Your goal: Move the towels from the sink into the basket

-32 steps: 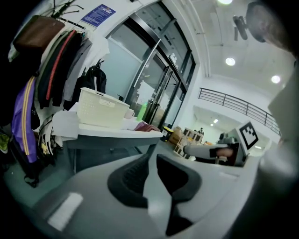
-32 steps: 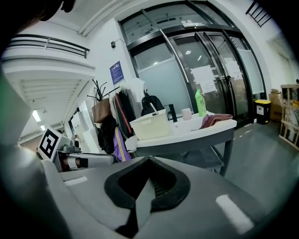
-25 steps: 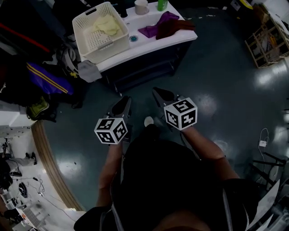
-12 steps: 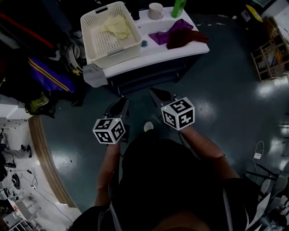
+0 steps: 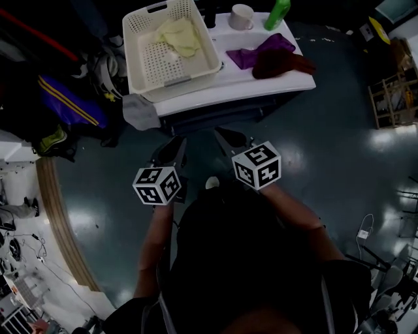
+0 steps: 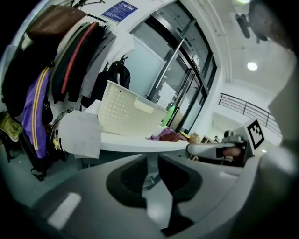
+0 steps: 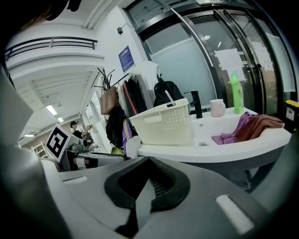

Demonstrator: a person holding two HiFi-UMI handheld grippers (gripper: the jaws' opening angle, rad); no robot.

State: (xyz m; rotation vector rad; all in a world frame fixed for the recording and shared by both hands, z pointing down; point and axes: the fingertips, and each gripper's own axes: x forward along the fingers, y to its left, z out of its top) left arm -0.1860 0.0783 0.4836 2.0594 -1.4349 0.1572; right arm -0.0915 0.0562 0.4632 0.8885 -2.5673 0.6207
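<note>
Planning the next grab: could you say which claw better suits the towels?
Probably right: the towels lie on the sink's right side, ahead of the right claw, though it is shut.

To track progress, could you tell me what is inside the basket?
A yellow towel lies at the far end of the basket; the rest of its floor shows bare. Anything under the towel is covered.

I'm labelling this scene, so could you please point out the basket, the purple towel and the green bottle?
basket [image 5: 171, 65], head view, bare perforated floor.
purple towel [image 5: 243, 59], head view, left end.
green bottle [image 5: 277, 15], head view, body.
</note>
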